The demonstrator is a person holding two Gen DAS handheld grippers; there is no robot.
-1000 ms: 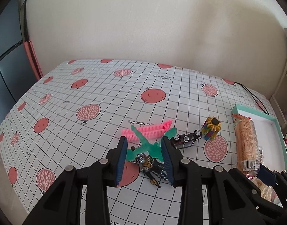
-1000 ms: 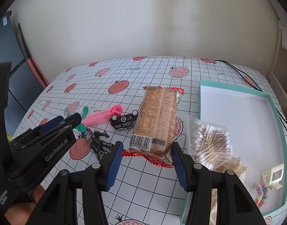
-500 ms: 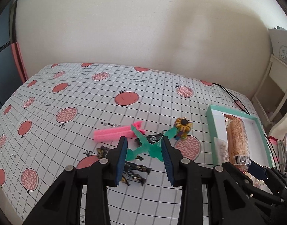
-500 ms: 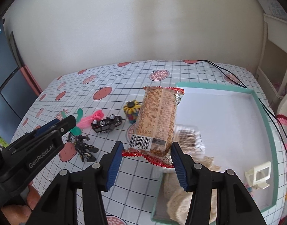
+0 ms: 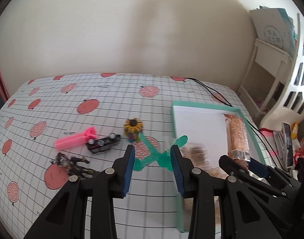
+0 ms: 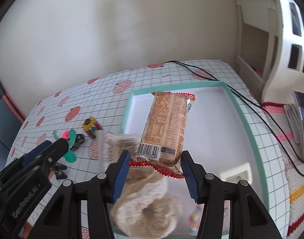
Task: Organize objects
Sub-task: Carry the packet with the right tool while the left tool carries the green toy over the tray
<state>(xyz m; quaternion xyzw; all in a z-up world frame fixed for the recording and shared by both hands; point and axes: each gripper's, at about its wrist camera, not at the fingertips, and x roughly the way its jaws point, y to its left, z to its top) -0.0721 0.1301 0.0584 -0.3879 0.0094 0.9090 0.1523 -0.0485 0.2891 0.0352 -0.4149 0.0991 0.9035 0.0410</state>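
Note:
My left gripper [image 5: 153, 159] is shut on a translucent green X-shaped plastic piece [image 5: 162, 155], held above the tablecloth just left of the teal-rimmed tray [image 5: 203, 106]. My right gripper [image 6: 155, 165] is shut on the barcode end of an orange snack packet [image 6: 165, 127], which hangs over the white inside of the tray [image 6: 251, 135]. In the left wrist view the packet [image 5: 236, 137] shows at the right. The right wrist view shows the left gripper [image 6: 52, 146] at the left with the green piece [image 6: 71, 139].
On the cloth lie a pink clip [image 5: 74, 138], a black toy car [image 5: 103, 143], a sunflower toy [image 5: 133, 128] and a dark figurine [image 5: 72, 163]. The tray holds a beige fluffy ring [image 6: 146, 205], a swab packet [image 6: 116, 145] and a white clip [image 6: 236, 172]. A black cable [image 6: 251, 103] crosses its far corner.
Both grippers have swung right. The snack packet has come over the tray, and the green piece has travelled from above the figurine to the tray's left rim.

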